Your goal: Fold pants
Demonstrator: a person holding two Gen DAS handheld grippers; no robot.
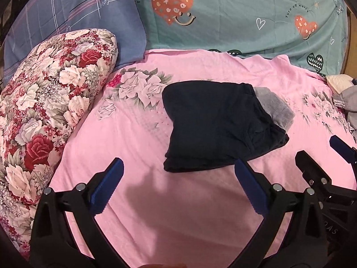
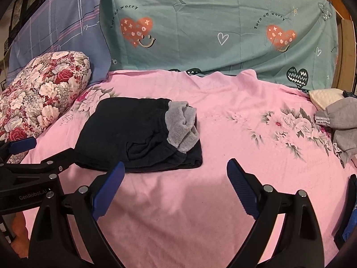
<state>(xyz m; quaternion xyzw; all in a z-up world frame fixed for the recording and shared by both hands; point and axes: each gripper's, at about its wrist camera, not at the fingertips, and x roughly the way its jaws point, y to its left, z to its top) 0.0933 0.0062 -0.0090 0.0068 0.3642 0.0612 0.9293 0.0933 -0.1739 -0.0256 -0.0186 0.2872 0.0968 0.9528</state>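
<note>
Pants point(image 1: 214, 125) — dark navy/black, folded into a compact, roughly square bundle w/ layered edges showing along the lower side, and a grey fleecy lining point(image 1: 275, 109) turned out at the right end. They lie on the pink floral sheet point(image 1: 178, 212), centre of the left wrist frame, just above the fingertips; in the right wrist frame the same bundle point(image 2: 138, 134) sits left of centre.

Left gripper point(image 1: 178, 185): jaws spread wide, blue pads apart, nothing between them, bottom of frame. Right gripper point(image 2: 176, 187): likewise spread and empty, over bare sheet below and right of the pants.

Left wrist view shows more of the red-and-white floral pillow point(image 1: 44, 111) filling the left edge, plus the right gripper's fingers at lower right. Right wrist view adds a grey garment point(image 2: 341, 122) and a cream item point(image 2: 323, 97) at the right edge — also the left gripper's body at lower left. Both show the teal heart-print cloth point(image 1: 234, 15) and blue plaid cloth point(image 1: 78, 11) across the top.
</note>
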